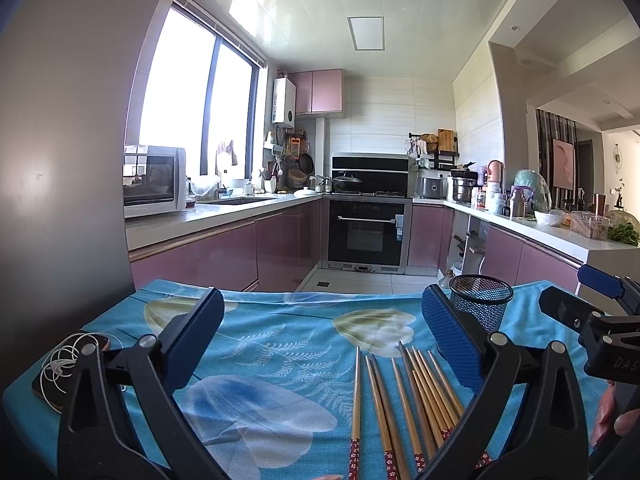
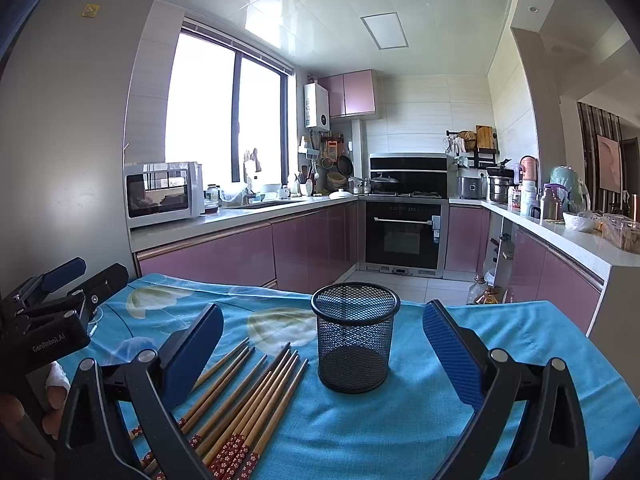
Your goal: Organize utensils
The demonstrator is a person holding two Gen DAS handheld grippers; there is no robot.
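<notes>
Since the cup (image 2: 355, 338) stands empty on the bench (image 2: 420, 420), I judge nothing is sorted yet: all the chopsticks (image 2: 248, 400) lie just left of it. My left claw (image 1: 320, 340) and right claw (image 2: 322, 354) gape wide, holding nothing.

A home kitchen is shown. Pink-fronted cabinets (image 2: 224, 256) are run in a U under pale worktops, with a built-in oven (image 2: 404, 232) and a hob carrying a lidded wok (image 2: 382, 184) at the far end. A microwave (image 2: 162, 194) is set beside a large window (image 2: 224, 112), and a wall-mounted water heater (image 2: 317, 106) is hung near it. Pots, bottles and a rice cooker (image 2: 470, 186) are crowded along the right-hand counter.
</notes>
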